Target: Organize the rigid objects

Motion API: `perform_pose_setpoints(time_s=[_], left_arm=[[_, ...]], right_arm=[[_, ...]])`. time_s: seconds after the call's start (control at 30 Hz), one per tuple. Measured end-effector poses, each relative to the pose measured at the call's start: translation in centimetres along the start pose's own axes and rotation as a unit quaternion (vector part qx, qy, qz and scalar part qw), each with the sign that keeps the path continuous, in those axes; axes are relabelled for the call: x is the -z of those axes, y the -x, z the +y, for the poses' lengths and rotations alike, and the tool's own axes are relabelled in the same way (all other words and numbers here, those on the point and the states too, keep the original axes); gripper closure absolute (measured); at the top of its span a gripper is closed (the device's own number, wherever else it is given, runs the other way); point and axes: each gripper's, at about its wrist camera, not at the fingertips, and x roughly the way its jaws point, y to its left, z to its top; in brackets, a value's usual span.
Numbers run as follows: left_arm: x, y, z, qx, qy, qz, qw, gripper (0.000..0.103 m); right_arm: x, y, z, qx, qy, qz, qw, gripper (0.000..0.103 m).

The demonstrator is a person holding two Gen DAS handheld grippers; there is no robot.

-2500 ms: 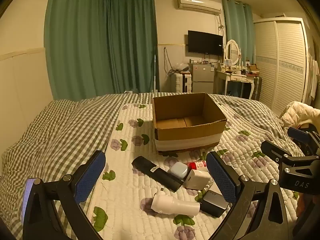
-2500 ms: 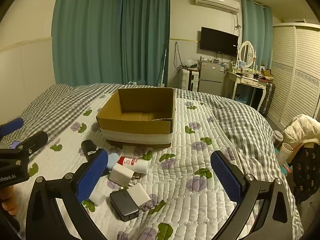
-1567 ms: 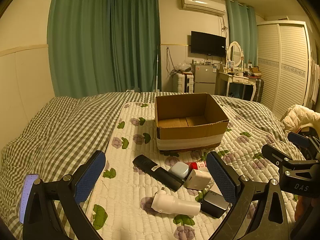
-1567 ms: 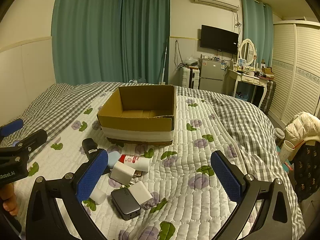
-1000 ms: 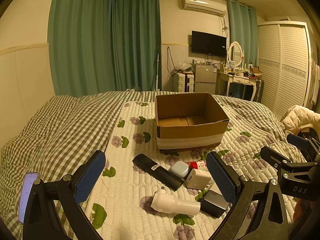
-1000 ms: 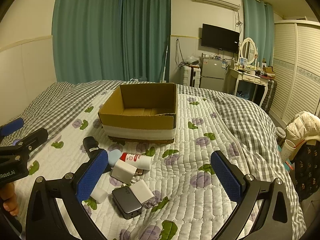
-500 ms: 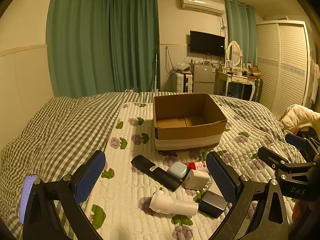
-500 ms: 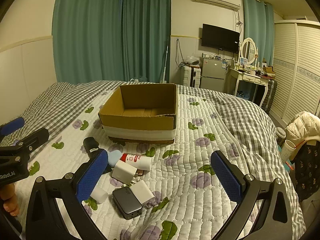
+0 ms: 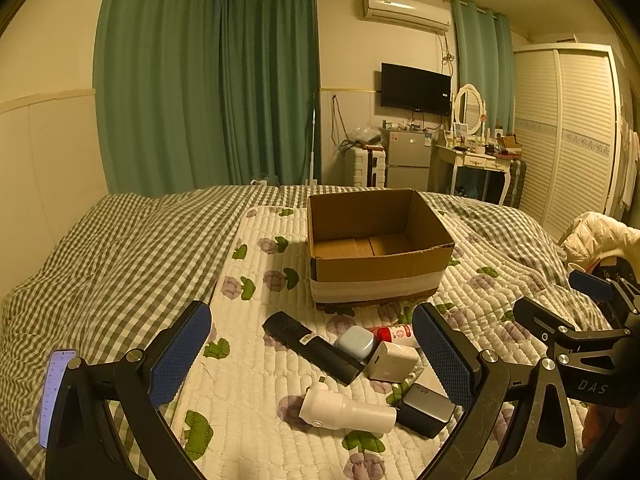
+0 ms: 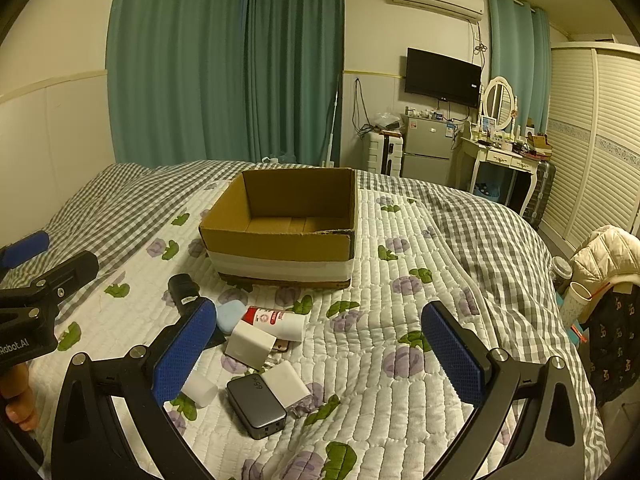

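An open, empty cardboard box (image 9: pixel 376 276) (image 10: pixel 280 240) stands on the quilted mat in the middle of the bed. In front of it lies a heap: a long black device (image 9: pixel 312 346), a pale blue case (image 9: pixel 356 342), a red-and-white tube (image 10: pixel 276 320), a white charger cube (image 9: pixel 392 360) (image 10: pixel 248 344), a white cylinder (image 9: pixel 348 412), a dark grey power bank (image 10: pixel 256 404) and a flat white block (image 10: pixel 286 388). My left gripper (image 9: pixel 312 360) is open and empty above the heap. My right gripper (image 10: pixel 320 352) is open and empty, just right of the heap.
A phone (image 9: pixel 54 388) lies on the checked blanket at the left. A white jacket (image 10: pixel 608 256) hangs on a chair beside the bed's right edge. Fridge, dressing table and wardrobe stand beyond the bed's far end.
Both views have drifted only slightly. The objects and the box have not moved, and both grippers have stayed open.
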Motion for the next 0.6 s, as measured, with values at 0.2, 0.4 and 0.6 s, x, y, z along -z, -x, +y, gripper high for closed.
perform_pose_setpoints(time_s=[0.2,0.4,0.6], left_arm=[[-0.17,0.19,0.05,0.001,0.001,-0.002,1.0,0.0],[-0.01,0.42,-0.38,0.001,-0.001,-0.009,1.0,0.0],[0.44,-0.41,-0.66,-0.014,0.001,0.009,0.9999,0.0]], right_arm=[[-0.27,0.34,0.2,-0.005,-0.001,-0.004,1.0,0.0],[-0.51,0.86,0.41,-0.006,0.005,-0.005,1.0,0.0],[-0.41,0.74,0.35,-0.003,0.008,0.0,1.0,0.0]])
